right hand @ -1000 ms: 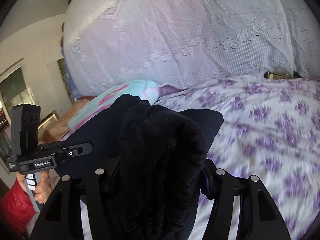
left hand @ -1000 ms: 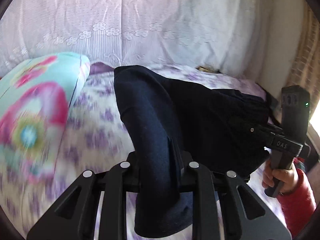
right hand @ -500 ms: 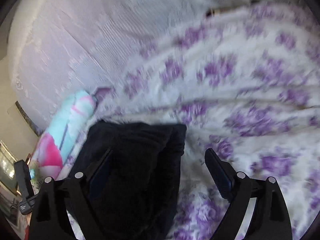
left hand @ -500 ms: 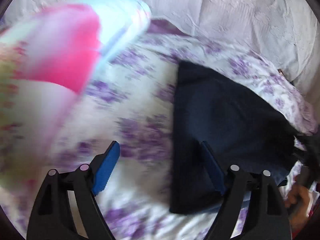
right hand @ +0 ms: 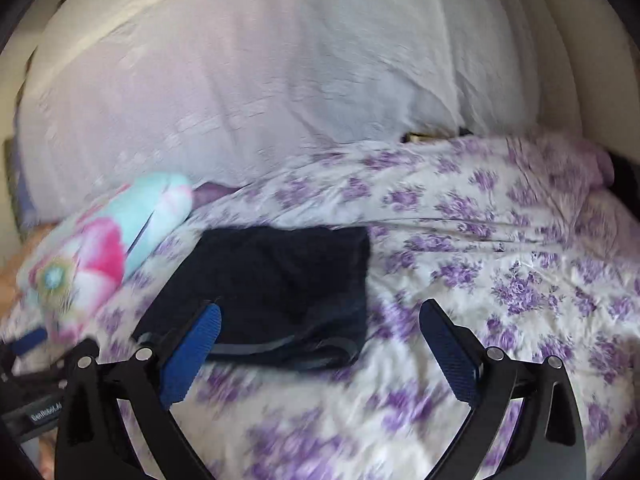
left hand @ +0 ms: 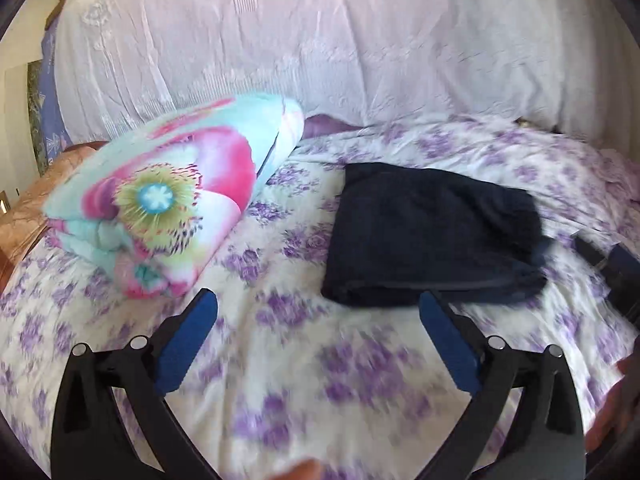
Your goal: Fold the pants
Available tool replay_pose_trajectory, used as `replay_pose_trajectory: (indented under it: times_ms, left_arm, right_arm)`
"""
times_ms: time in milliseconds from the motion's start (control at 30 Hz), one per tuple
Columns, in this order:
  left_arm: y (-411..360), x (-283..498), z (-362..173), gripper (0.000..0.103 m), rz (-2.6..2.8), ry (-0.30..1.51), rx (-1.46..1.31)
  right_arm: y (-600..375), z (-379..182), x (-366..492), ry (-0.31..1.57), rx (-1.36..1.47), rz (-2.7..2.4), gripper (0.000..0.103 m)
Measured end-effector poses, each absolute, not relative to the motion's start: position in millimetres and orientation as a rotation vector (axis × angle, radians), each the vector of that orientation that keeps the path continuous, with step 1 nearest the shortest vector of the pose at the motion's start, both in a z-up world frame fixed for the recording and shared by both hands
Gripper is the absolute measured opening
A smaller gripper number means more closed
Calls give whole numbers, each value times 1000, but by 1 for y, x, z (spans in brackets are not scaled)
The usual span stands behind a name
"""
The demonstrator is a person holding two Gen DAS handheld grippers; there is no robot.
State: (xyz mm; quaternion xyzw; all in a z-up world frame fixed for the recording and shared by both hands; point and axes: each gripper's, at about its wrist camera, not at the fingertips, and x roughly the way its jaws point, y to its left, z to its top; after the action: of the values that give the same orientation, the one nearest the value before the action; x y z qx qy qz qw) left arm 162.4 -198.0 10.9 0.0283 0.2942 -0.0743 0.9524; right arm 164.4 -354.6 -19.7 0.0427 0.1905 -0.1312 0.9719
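Observation:
The dark navy pants (left hand: 432,236) lie folded in a flat rectangle on the purple-flowered bedsheet (left hand: 320,380). My left gripper (left hand: 318,302) hovers just in front of their near left corner. Its jaws are opening wide, and nothing is between the blue pads (left hand: 188,340). In the right wrist view the pants (right hand: 280,280) lie beyond and below my right gripper (right hand: 320,310). Its jaws are opening too, and its pads (right hand: 448,352) do not touch the cloth. The right gripper's body (left hand: 616,268) shows at the pants' right side.
A folded flowered blanket (left hand: 160,208) in pink and turquoise lies left of the pants, and it shows again in the right wrist view (right hand: 92,252). White lace-covered bedding (left hand: 320,60) rises behind. Brown wood (left hand: 24,208) edges the bed at far left. A hand (left hand: 616,408) shows at lower right.
Both grippers held the raised pants a second ago. They have let go, the jaws have spread wide, and both have drawn back. The pants now rest flat on the bed.

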Motion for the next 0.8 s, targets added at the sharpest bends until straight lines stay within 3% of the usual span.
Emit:
replay_pose_trajectory:
  times_ms: [200,467,800]
  left_arm:
    - [-196,128,-18,98,-146,574,26]
    - [-214,152,-34,98,-199,655,125]
    - [-202,158,-34,98,-181,652,30]
  right_arm:
    - [-339,-27,145,320,62,-263,100]
    - [-351,-59,182,591,193,-207,100]
    - [-348,-56,175,555,183,-205,100]
